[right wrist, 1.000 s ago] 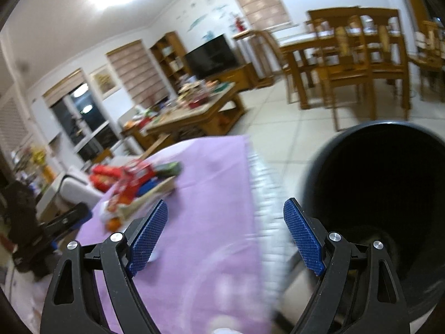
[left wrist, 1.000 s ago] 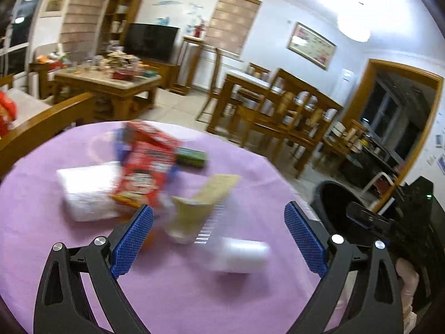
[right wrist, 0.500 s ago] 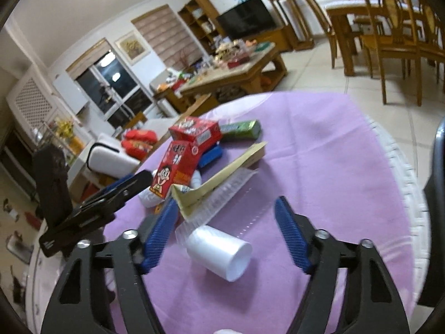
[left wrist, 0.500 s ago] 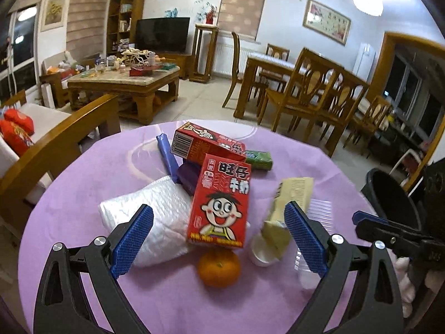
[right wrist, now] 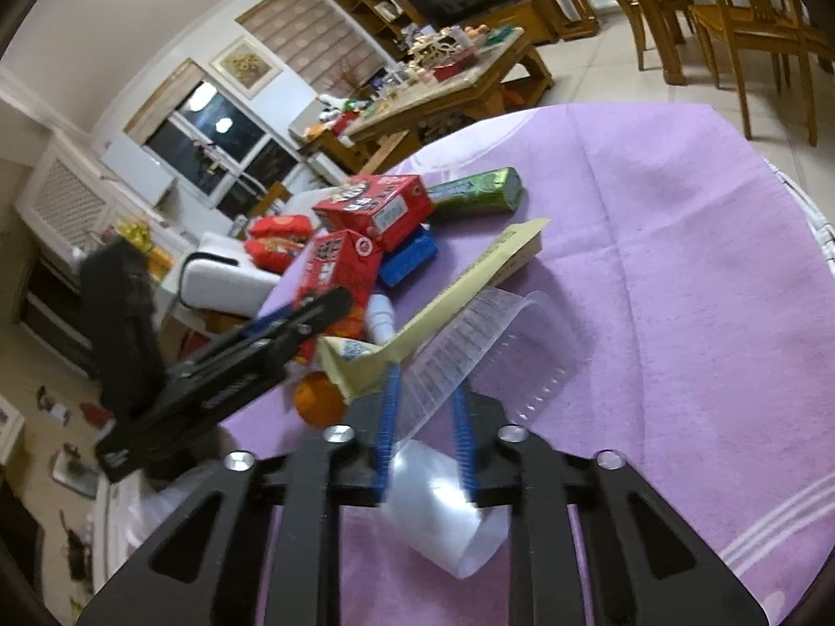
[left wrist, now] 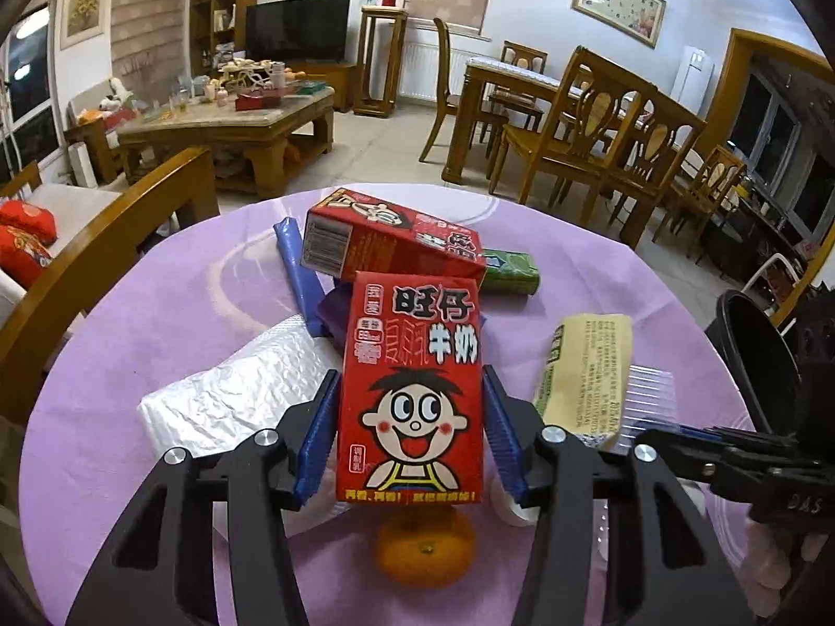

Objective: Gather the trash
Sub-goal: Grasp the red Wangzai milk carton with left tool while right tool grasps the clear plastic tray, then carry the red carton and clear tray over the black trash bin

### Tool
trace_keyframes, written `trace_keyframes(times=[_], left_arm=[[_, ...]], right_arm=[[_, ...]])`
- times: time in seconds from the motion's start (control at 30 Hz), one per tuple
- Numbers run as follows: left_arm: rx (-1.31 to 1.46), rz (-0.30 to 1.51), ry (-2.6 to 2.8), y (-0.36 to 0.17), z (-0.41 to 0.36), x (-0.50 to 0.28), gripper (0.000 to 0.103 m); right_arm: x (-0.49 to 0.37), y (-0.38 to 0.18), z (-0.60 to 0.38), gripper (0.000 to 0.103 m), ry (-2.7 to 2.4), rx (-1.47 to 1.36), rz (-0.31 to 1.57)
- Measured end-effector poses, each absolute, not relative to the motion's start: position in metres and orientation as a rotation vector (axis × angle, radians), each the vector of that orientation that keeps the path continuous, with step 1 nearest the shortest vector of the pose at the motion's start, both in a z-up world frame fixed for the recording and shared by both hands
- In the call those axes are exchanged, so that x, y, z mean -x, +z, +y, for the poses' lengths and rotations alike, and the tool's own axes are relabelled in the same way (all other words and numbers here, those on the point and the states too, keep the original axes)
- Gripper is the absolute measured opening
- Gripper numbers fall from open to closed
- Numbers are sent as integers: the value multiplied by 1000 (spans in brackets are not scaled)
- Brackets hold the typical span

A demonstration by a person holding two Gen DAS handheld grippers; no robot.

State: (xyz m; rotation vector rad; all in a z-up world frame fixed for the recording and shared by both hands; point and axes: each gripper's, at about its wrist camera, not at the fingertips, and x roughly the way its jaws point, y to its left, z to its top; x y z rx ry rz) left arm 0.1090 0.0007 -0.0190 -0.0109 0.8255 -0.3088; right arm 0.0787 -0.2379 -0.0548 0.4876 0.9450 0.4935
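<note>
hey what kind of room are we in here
Most likely a home's open living and dining room. Behind the purple-clothed round table with the trash stand a flat-screen TV, a cluttered wooden coffee table, and a wooden dining table with matching chairs.

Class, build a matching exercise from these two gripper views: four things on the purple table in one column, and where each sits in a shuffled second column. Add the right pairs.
1. red milk carton
2. orange
3. clear plastic tray
4. green packet

A. between the right gripper fingers
B. far side of the pile
C. between the left gripper fingers
D. under the held carton's near end

Pairs: 1-C, 2-D, 3-A, 4-B
</note>
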Motion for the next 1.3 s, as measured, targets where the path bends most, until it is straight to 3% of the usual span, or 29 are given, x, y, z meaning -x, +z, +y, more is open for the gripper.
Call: trace_keyframes(times=[0.2, 0.63, 0.93, 0.97, 1.07, 1.3], left_arm=[[44, 762, -310, 1, 9, -93, 50], [19, 608, -444, 68, -43, -40, 50], [-11, 627, -541, 64, -115, -39, 50], [-6, 629, -543, 62, -116, -40, 50], [6, 637, -539, 59, -118, -39, 50], [36, 652, -487, 59, -89, -40, 50]], right_arm=[[-64, -29, -246, 5, 508, -462, 879], [-25, 52, -302, 4, 448, -378, 627], [-2, 56, -377, 3, 442, -360, 659], [-1, 52, -379, 10, 441, -351, 670], [-7, 28, -378, 73, 472, -349, 770], [-36, -7, -329, 75, 531, -277, 883]])
